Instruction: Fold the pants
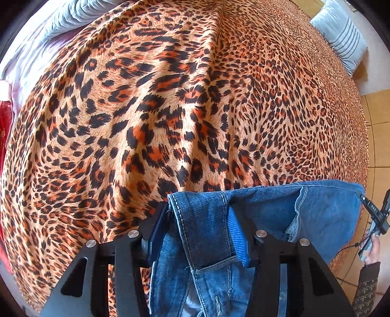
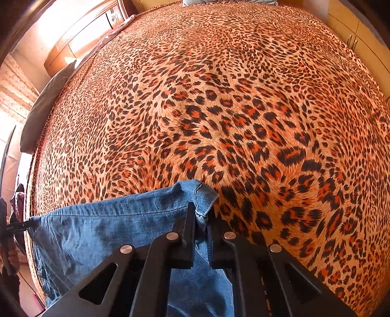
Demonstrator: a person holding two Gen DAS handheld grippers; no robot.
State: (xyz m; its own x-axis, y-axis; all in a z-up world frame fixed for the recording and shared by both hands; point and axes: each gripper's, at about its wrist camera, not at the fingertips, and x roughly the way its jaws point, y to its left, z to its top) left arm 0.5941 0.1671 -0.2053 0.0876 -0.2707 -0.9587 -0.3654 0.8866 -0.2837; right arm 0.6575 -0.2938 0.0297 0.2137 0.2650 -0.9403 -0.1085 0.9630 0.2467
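Observation:
Blue denim pants (image 1: 329, 214) hang at the near edge of a bed with a leopard-print cover (image 1: 170, 97). My left gripper (image 1: 198, 207) points down and is shut on a thick bunch of seamed denim that fills the gap between its blue pads. In the right wrist view my right gripper (image 2: 201, 212) is shut on a hemmed corner of the pants (image 2: 109, 224), with the fingers almost touching. The cloth stretches between the two grippers. A hand (image 1: 370, 246) holding the right gripper shows at the left wrist view's right edge.
A striped grey pillow (image 1: 341, 36) lies at the bed's far right corner and pale bedding (image 1: 73, 14) at the far left. Tiled floor (image 1: 377, 109) runs along the right. A wooden headboard (image 2: 80, 36) and a dark pillow (image 2: 46, 104) border the bed's left side.

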